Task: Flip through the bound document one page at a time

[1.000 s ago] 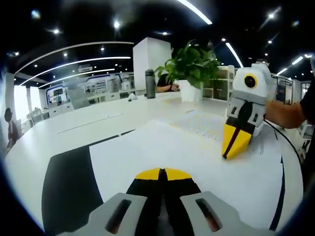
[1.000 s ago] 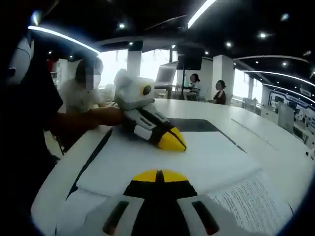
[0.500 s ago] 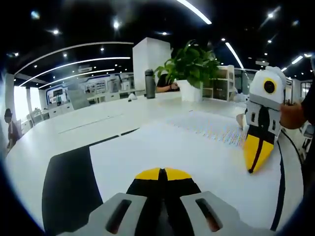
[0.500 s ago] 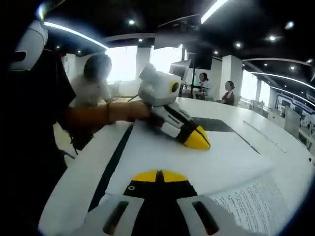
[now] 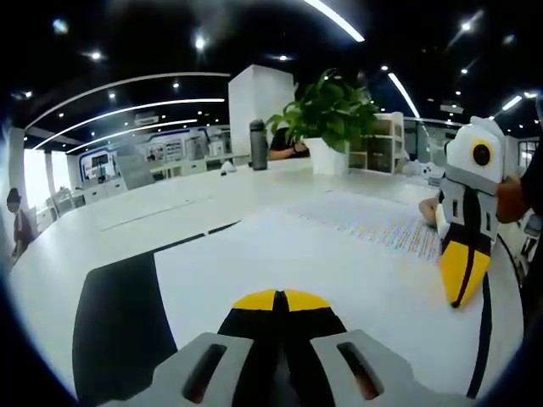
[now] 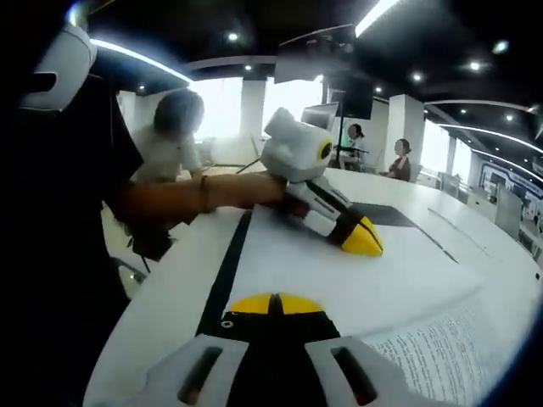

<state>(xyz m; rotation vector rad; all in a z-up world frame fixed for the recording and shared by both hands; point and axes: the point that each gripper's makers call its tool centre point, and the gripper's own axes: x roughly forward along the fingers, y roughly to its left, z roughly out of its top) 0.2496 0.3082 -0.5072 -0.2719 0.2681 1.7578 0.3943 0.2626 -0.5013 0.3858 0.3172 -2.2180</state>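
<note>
Bound document (image 5: 339,263) lies open on white table (image 5: 153,212), filling centre and lower frame. Left gripper (image 5: 281,298) bottom centre, jaws together, tips resting on blank page. Right gripper (image 5: 462,273) at right edge, jaws together, tip down on document. Potted plant (image 5: 327,114) upper centre.

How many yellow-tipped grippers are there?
2. The left gripper rests on the blank white page, near the table's black mat. The right gripper points down by the printed page. Both have shut jaws.
</note>
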